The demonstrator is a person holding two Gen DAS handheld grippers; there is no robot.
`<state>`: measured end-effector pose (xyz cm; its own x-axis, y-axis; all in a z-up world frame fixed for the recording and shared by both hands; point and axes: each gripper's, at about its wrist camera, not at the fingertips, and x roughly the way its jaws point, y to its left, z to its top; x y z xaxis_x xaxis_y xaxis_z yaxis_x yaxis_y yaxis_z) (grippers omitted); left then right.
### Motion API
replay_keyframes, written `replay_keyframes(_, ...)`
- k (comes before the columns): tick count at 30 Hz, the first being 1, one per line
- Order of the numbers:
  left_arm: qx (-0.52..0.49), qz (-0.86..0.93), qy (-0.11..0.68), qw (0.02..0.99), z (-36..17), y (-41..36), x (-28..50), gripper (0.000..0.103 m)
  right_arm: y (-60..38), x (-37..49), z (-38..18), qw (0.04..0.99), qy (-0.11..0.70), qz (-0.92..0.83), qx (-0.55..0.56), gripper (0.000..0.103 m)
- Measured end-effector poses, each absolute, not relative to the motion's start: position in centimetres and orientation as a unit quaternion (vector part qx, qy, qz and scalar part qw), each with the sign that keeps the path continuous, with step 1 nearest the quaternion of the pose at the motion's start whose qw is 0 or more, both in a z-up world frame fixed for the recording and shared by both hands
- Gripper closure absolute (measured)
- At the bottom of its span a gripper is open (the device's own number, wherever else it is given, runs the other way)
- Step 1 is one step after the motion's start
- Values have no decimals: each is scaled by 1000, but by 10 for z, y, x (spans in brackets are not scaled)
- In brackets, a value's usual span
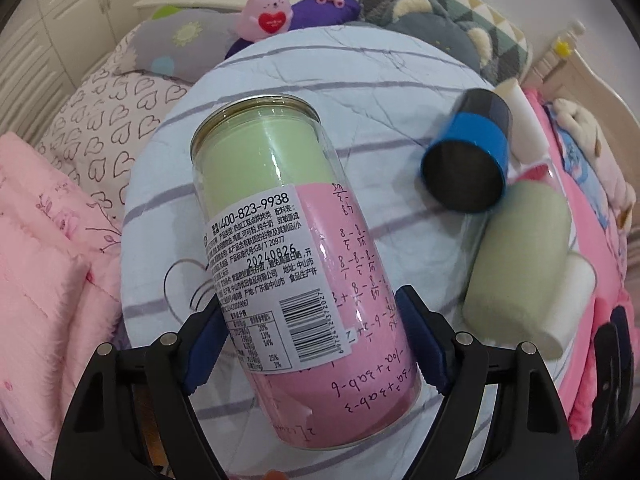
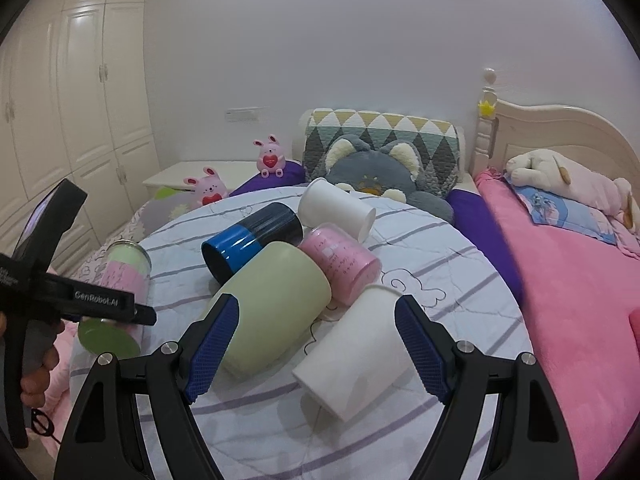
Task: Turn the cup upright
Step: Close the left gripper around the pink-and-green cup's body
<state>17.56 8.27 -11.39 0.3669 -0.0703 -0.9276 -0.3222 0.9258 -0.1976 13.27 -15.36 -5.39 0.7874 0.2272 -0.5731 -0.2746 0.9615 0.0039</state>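
A clear plastic cup (image 1: 296, 272) with green and pink paper inside and a printed label is tilted between the fingers of my left gripper (image 1: 312, 344); its open rim points away. The blue pads touch its sides, so the gripper is shut on it. In the right wrist view the same cup (image 2: 120, 292) hangs at the left in the left gripper (image 2: 100, 312), above the round table's (image 2: 440, 280) edge. My right gripper (image 2: 316, 348) is open and empty, hovering over a green cup (image 2: 272, 304) and a white cup (image 2: 356, 356) lying on their sides.
On the striped tablecloth also lie a blue-and-black cup (image 2: 252, 240), a pink cup (image 2: 340, 264) and another white cup (image 2: 336, 208). Beds with pink quilts (image 2: 580, 300), plush toys (image 2: 376, 176) and pillows surround the table. A wardrobe (image 2: 60, 100) stands at the left.
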Motion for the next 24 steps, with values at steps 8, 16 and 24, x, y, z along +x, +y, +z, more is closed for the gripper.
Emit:
replay_keyframes(8,-135,45,554,820,-111,70,151,21,-148,113,-54,945,300,120,-44,21)
replay_keyframes(16,-94,15,552,829,-113,48,129,21,-148,102,-54,946,303,108,-44,21)
replay_keyframes(24,-62,-24,545,836,-111,26,125,21,-150,96,-57,944,313,94,-47,21)
